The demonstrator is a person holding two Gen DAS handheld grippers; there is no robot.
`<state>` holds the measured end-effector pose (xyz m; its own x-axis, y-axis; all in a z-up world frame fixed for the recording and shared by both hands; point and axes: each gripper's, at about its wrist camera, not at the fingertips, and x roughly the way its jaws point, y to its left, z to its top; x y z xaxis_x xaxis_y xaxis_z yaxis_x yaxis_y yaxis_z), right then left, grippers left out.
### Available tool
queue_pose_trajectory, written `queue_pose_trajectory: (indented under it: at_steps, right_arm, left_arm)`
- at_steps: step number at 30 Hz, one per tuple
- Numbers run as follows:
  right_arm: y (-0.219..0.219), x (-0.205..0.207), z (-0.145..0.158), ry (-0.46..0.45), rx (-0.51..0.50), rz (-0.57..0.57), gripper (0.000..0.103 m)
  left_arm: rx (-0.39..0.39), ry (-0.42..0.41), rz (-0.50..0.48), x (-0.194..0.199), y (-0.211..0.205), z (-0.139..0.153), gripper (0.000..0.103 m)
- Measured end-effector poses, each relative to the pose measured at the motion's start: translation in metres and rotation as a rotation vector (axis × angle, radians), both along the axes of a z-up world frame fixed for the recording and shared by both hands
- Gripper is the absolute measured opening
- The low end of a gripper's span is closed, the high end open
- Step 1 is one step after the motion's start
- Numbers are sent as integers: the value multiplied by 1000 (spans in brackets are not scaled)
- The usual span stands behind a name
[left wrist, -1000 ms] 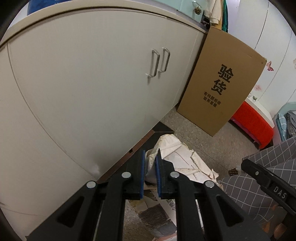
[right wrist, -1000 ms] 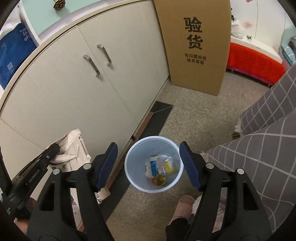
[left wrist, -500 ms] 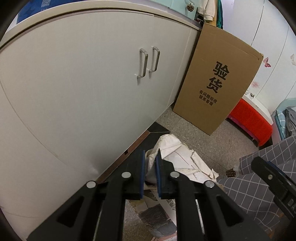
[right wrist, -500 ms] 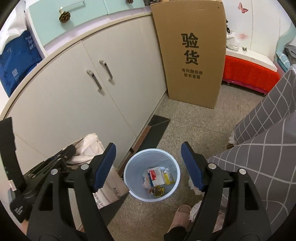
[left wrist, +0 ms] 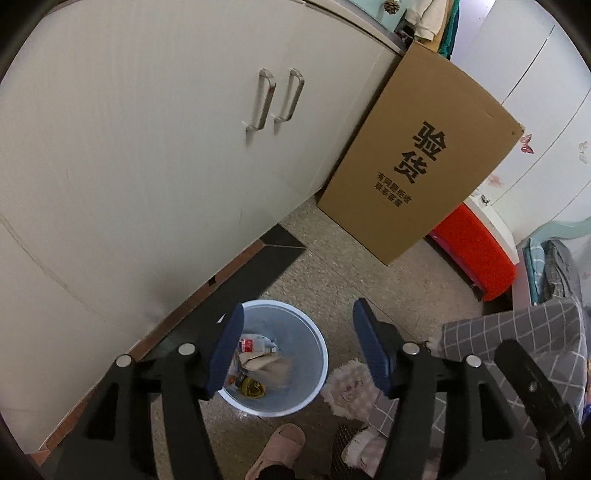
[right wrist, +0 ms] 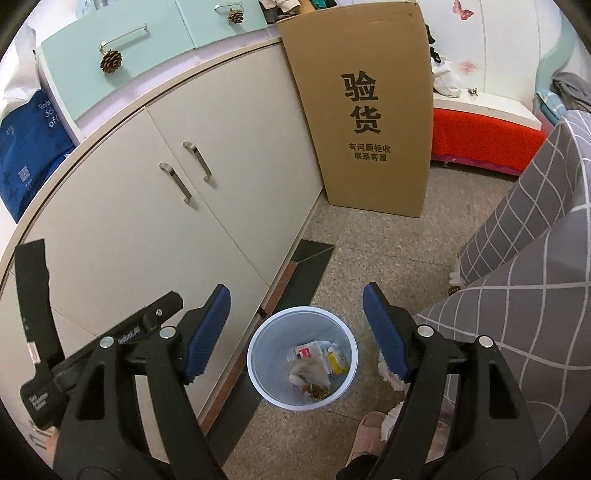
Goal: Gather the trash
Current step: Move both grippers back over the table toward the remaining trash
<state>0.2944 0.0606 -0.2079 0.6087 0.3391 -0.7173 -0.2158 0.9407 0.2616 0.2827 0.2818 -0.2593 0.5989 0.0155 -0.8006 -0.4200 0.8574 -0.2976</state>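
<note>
The bin lies directly below the left gripper, whose empty jaws are opening; the right gripper hangs over it too, jaws apart and empty.

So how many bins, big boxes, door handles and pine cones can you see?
Blue bin: 1
Cardboard box: 1
Cabinet door handles: 2
Pine cones: 2
Total: 6

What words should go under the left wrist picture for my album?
Left hand-held gripper opening above the blue bin with crumpled paper inside.
</note>
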Motion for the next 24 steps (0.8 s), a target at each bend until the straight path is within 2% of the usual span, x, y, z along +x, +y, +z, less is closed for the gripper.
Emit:
queue_pose_trajectory:
  at_steps: [7,13,19,24]
  right_arm:
    - [-11,-15,24,-29,30,-12,73]
    - [-40,-40,67,-85,71,-39,75]
    - [-93,-70,105,-130,104,-85,76]
    - [-154,-94,128,-152,110,-147,76]
  left_arm:
    - [12,-38,-20,-22,-15,25,61]
    - [25,-106,-56,-44,-39,68,61]
    - [70,-191,-156,-68,-93,121,62]
    - [107,-240,-285,-84,-159,154,65]
